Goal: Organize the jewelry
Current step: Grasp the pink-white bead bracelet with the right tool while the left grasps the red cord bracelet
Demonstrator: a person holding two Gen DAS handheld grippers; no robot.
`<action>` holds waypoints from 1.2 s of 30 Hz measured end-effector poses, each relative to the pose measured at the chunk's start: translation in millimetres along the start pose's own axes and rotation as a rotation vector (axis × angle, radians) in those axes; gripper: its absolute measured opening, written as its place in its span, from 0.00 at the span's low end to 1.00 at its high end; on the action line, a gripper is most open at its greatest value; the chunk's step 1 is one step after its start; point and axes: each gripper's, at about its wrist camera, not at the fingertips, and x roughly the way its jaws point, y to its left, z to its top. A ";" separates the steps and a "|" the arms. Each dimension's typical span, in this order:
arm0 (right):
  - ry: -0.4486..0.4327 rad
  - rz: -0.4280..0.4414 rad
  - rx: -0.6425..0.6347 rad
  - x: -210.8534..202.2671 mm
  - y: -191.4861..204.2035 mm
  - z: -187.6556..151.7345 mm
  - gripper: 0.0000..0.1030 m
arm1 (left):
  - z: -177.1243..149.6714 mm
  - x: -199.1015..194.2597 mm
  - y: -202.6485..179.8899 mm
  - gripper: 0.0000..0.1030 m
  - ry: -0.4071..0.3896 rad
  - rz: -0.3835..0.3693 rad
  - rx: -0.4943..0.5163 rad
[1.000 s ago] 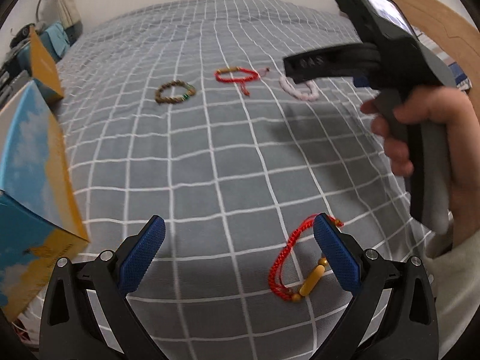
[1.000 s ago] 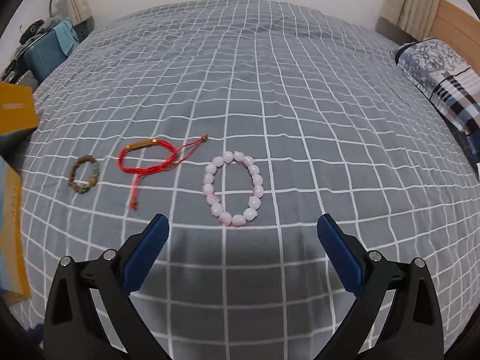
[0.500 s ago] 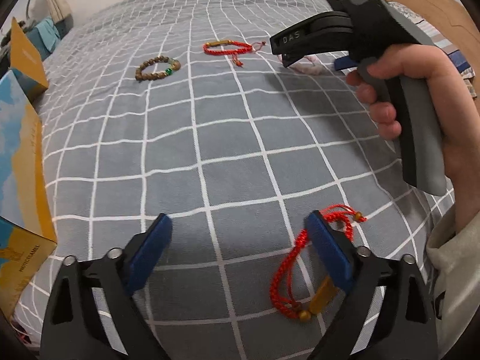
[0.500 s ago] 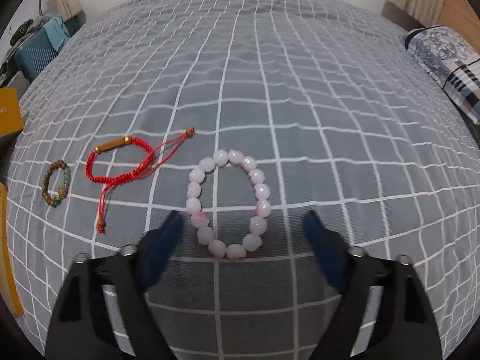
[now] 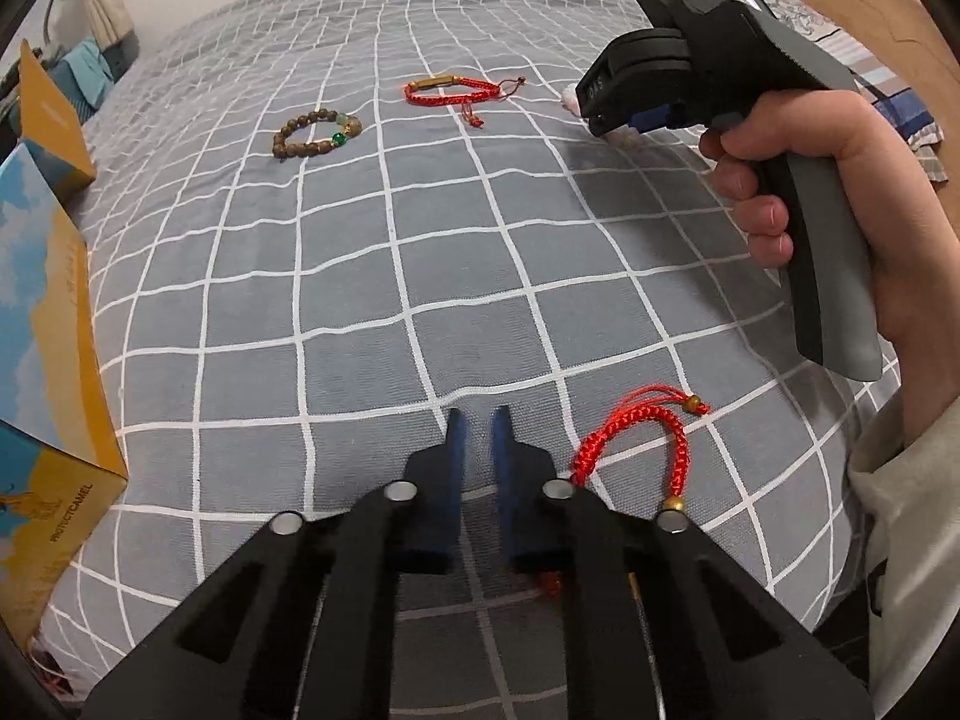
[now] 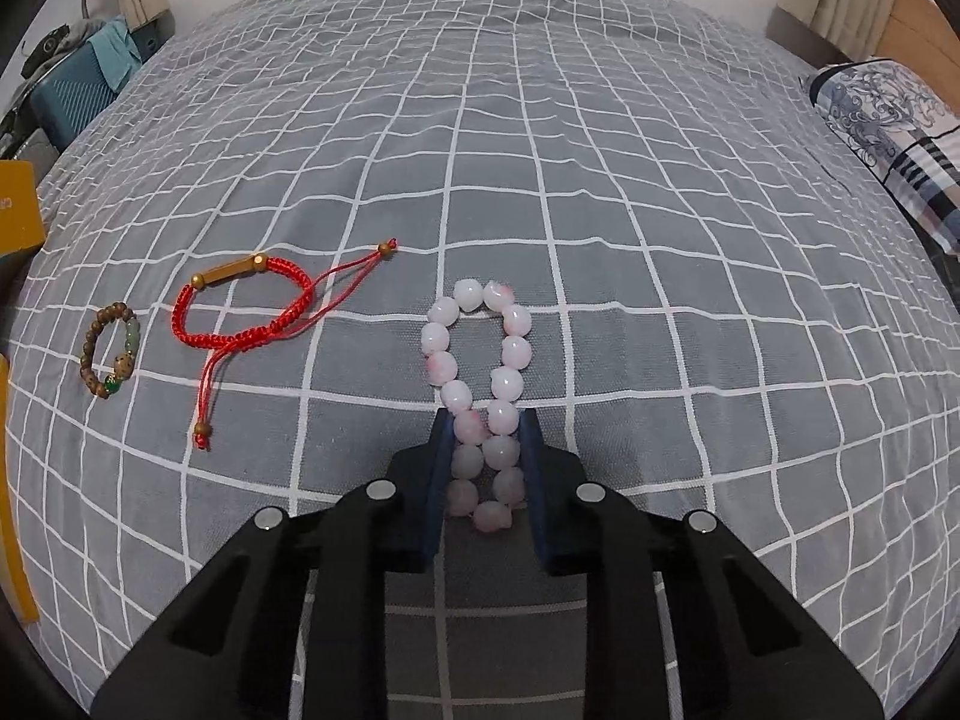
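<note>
On the grey checked bedspread (image 5: 360,276) my left gripper (image 5: 477,414) is shut, with nothing between its blue pads. A red cord bracelet with gold beads (image 5: 636,420) lies just right of it, partly hidden under the right finger. In the right wrist view my right gripper (image 6: 486,420) has its jaws closing on the near end of a pink bead bracelet (image 6: 516,354), which is squeezed into a narrow loop. Left of it lie a second red cord bracelet (image 6: 282,267) and a brown wooden bead bracelet (image 6: 90,354).
A blue and yellow box (image 5: 36,324) stands at the left, with an orange box (image 5: 48,114) behind it. A patterned pillow (image 6: 888,120) lies at the right edge of the bed. A person's hand (image 5: 840,180) holds the right gripper's handle.
Both grippers sank toward the bedspread and went from wide open to closed. The left one closed beside the red bracelet; the right one closed around the pink beads and narrowed their loop.
</note>
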 end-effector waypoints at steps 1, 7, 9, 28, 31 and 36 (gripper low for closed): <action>-0.003 -0.001 0.001 -1.5 -0.1 -0.1 0.20 | 0.7 -0.5 1.8 0.05 -0.003 -0.005 -0.005; -0.021 -0.001 0.016 -10.4 -3.2 0.1 0.20 | 4.7 -6.3 7.3 0.03 -0.026 -0.020 -0.019; -0.028 0.001 0.023 -13.5 -5.2 0.9 0.20 | 6.0 -9.3 9.3 0.02 -0.035 -0.016 -0.023; -0.033 0.013 0.028 -18.2 -7.7 -0.1 0.20 | -0.3 -30.4 -15.1 0.53 -0.082 -0.107 0.024; -0.032 0.014 0.028 -17.4 -8.4 -0.2 0.20 | -2.4 -24.9 -23.2 0.56 -0.066 -0.106 0.053; -0.029 0.016 0.031 -16.3 -8.7 -0.5 0.20 | -8.4 -11.7 -32.4 0.62 -0.019 -0.104 0.100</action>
